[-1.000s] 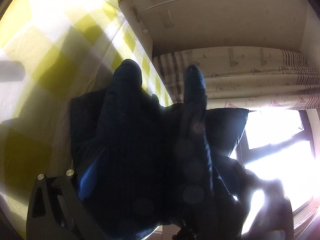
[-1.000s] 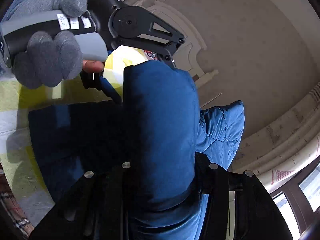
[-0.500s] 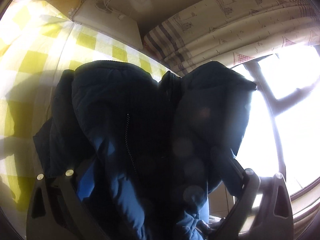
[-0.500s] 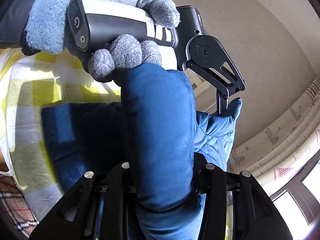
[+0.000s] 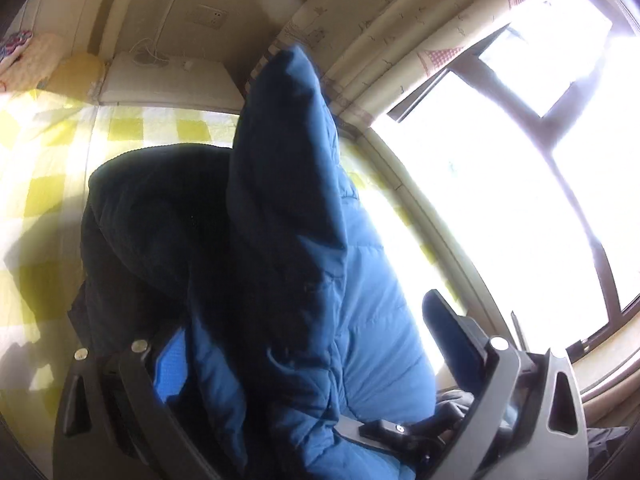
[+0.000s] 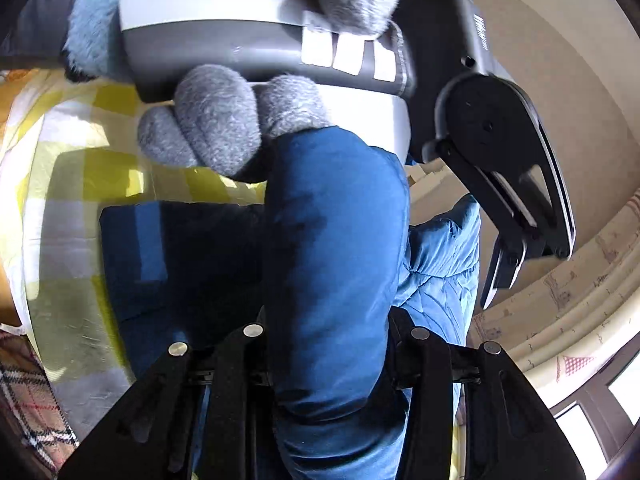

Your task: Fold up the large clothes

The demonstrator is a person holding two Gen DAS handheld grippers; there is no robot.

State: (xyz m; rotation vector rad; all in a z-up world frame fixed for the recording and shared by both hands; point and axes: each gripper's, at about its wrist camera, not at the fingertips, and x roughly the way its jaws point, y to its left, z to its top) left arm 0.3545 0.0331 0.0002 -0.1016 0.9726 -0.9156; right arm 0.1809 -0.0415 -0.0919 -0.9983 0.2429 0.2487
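A puffy blue jacket (image 5: 288, 240) fills both views, bunched up and lifted over a bed with a yellow-and-white checked sheet (image 5: 44, 184). In the left wrist view a thick fold rises in a peak between the fingers, its dark lining (image 5: 160, 216) slumping to the left over the sheet, the brighter quilted side hanging right, towards the bed's window-side edge.

The left gripper (image 5: 316, 364) has its jaws set wide: the blue pad on the left finger (image 5: 172, 368) is pressed into the fabric, but the right finger (image 5: 452, 336) stands clear of the cloth with daylight behind it, so I cannot tell whether it truly grips.

Over in the right wrist view, the right gripper (image 6: 328, 344) is clamped on a fat roll of the jacket (image 6: 336, 264), padding bulging between both black fingers. Part of the garment lies flat on the sheet (image 6: 72, 184) just left of that roll.

Above it, a hand in a grey fuzzy glove (image 6: 224, 120) wraps the grey-and-white handle of the left gripper (image 6: 516, 216). There's small lettering on its black housing, too blurred to read.

Behind: a patterned curtain (image 5: 400, 40), a bright window (image 5: 500, 200), a wall socket (image 5: 208, 18). A plaid cloth (image 6: 28, 400) peeks in at the lower left.
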